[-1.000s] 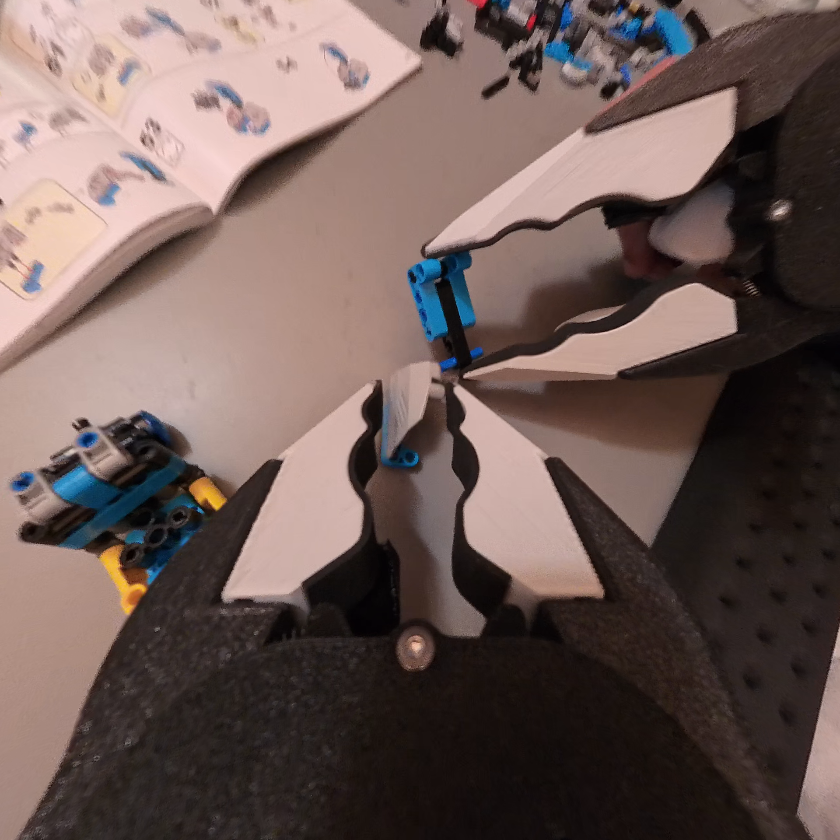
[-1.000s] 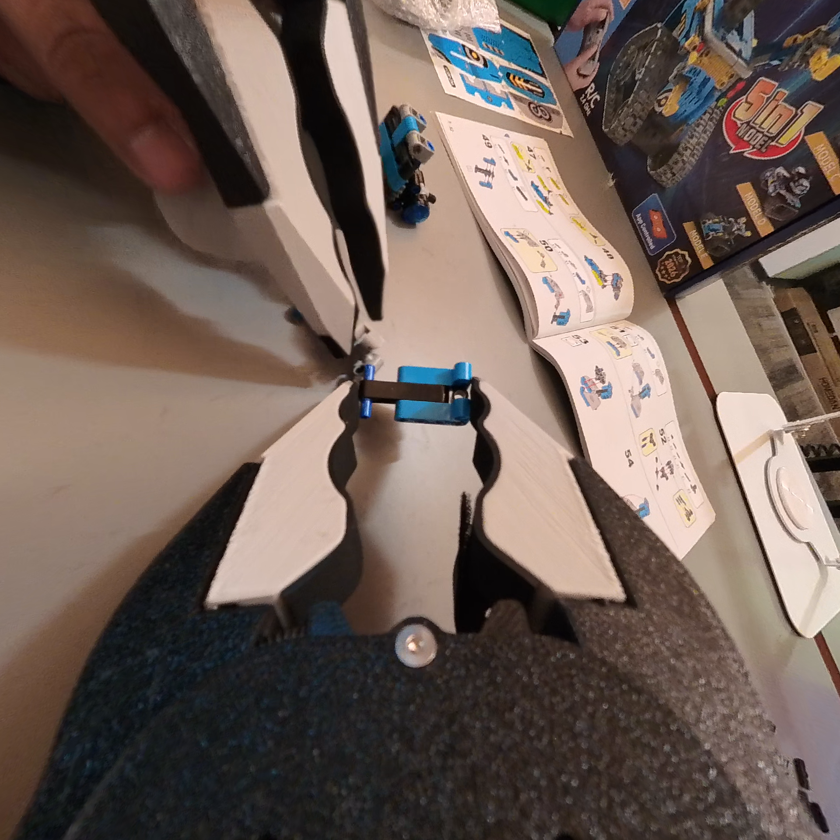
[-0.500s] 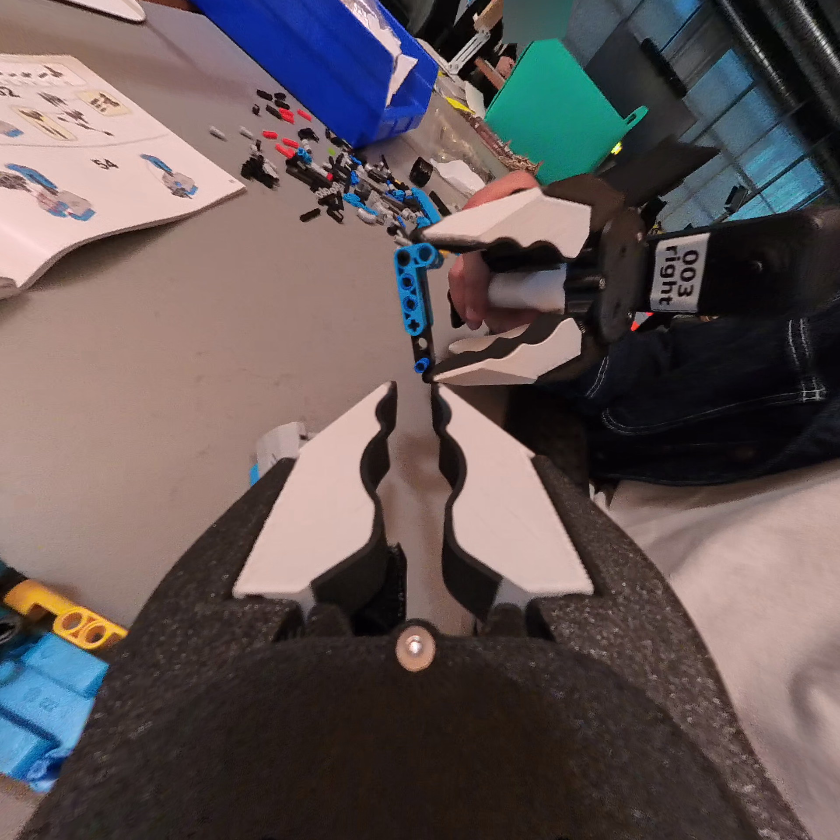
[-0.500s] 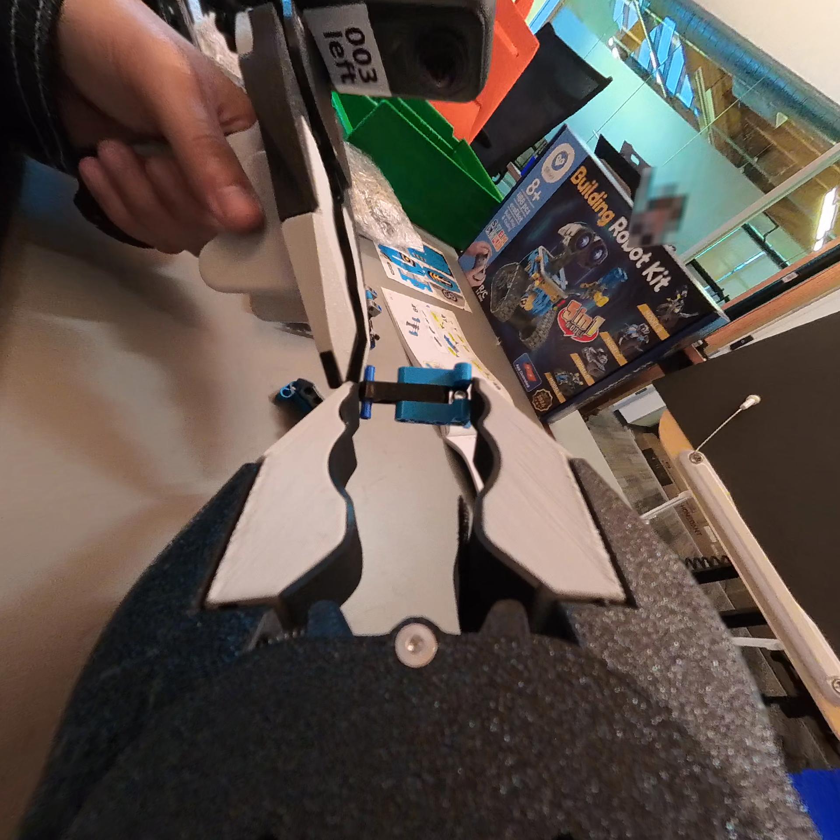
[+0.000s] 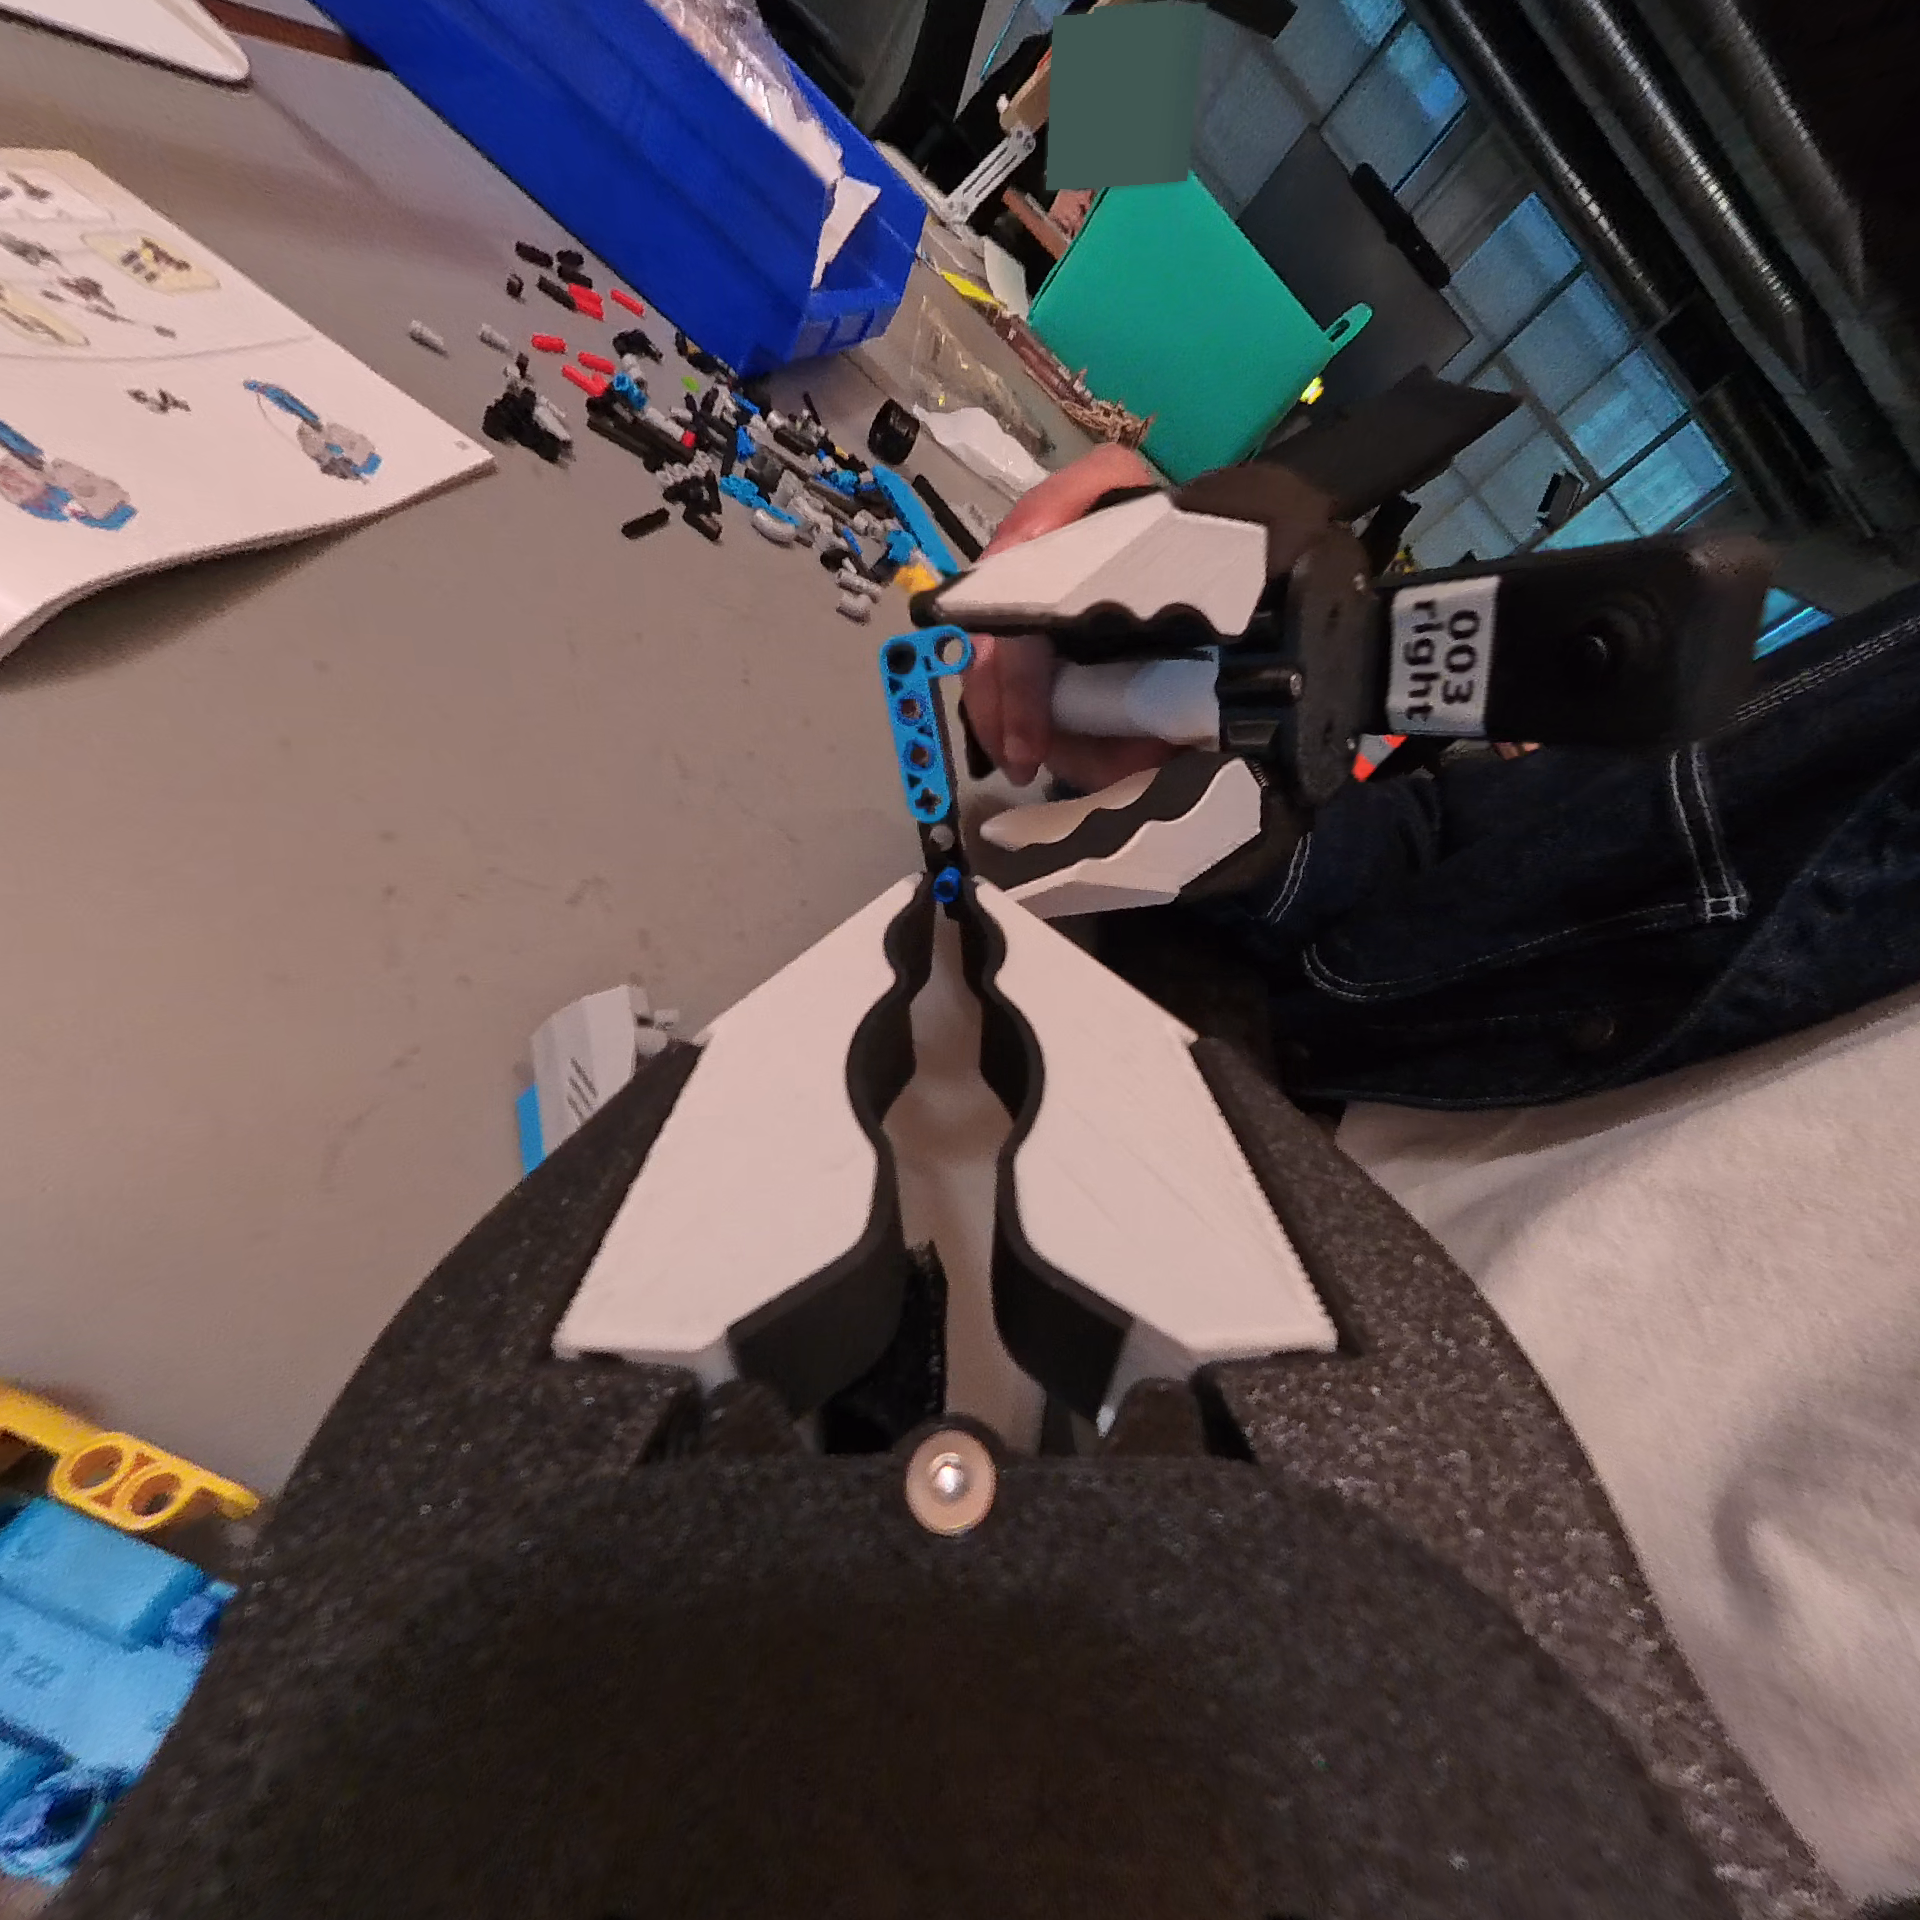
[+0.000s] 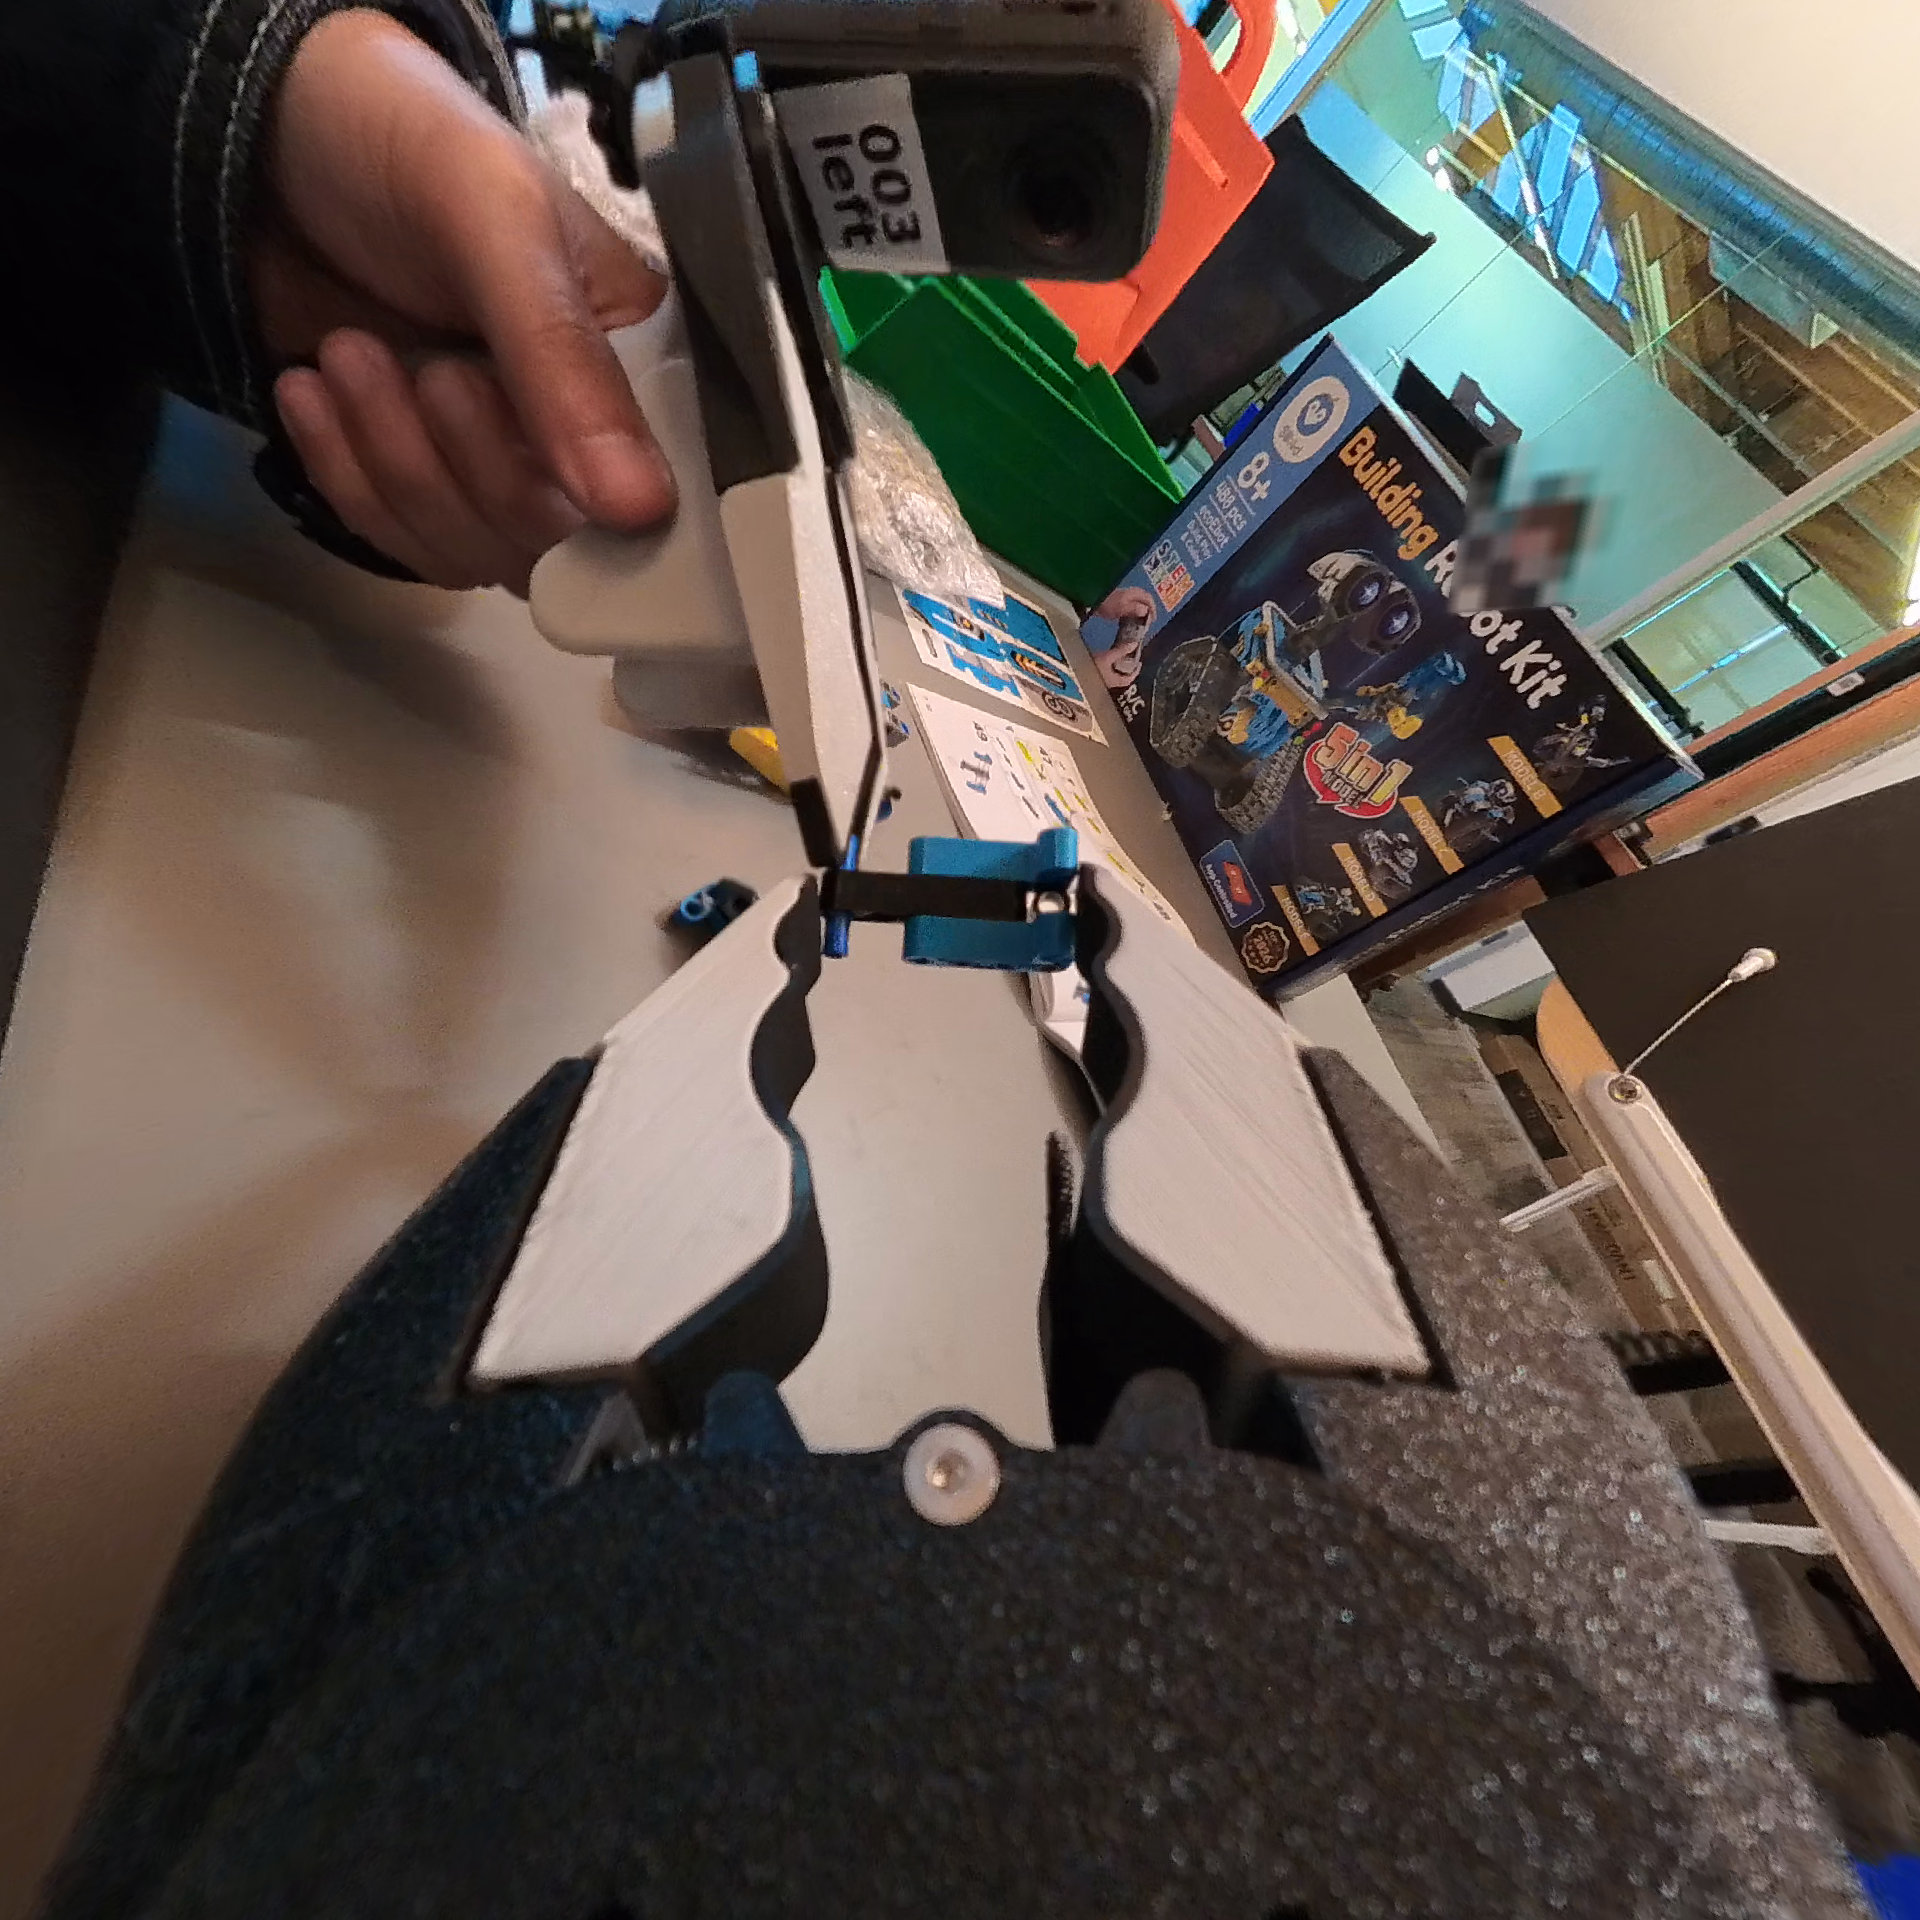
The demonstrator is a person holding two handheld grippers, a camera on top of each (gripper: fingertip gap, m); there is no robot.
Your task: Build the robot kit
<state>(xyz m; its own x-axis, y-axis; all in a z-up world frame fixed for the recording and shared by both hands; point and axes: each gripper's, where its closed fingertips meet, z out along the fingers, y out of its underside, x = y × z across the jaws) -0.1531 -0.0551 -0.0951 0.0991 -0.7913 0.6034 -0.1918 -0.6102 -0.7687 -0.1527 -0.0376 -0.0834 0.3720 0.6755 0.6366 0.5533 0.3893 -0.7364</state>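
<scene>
A small assembly of a blue beam (image 6: 985,902) and a black strip (image 6: 930,896) was held lengthwise between the part-spread fingers of the right gripper (image 6: 948,902), raised above the grey table (image 5: 436,790). The left gripper (image 5: 943,891) was closed to a narrow gap, its tips pinched on the blue pin (image 5: 943,884) at the strip's lower end. An open instruction booklet (image 5: 156,416), scattered small parts (image 5: 717,457), a blue bin (image 5: 665,177) and a printed kit box (image 6: 1392,717) were seen around them.
</scene>
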